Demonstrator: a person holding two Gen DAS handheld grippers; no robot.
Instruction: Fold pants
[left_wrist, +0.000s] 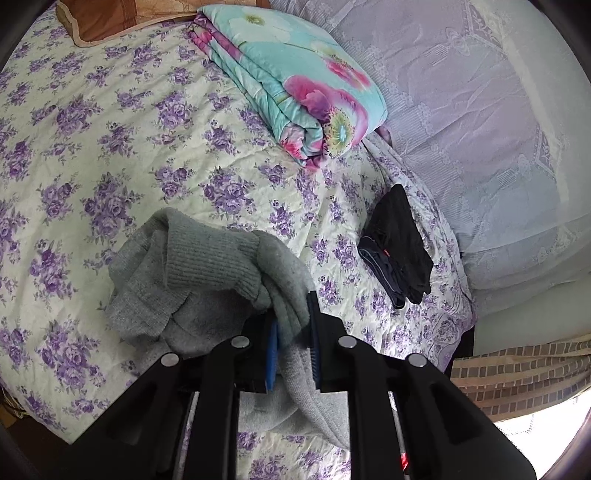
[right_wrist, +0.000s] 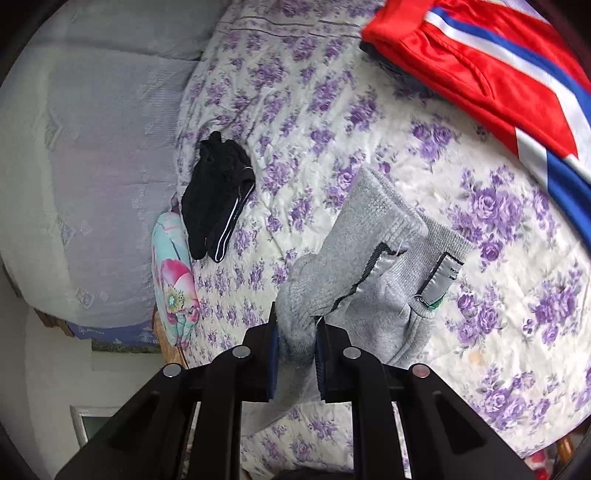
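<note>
Grey pants (left_wrist: 207, 280) hang bunched between both grippers' fingers, left gripper (left_wrist: 293, 332) and right gripper (right_wrist: 297, 339) each pinching cloth.

Soft, even daylight fills both fisheye views with only faint shadows, a blown-out white patch glares at five o'clock in the left wrist view, straight lines bow toward the dark circular rims, and focus stays fairly sharp throughout.

grey knit pants (left_wrist: 207, 273), bunched, lifted over bed
</note>
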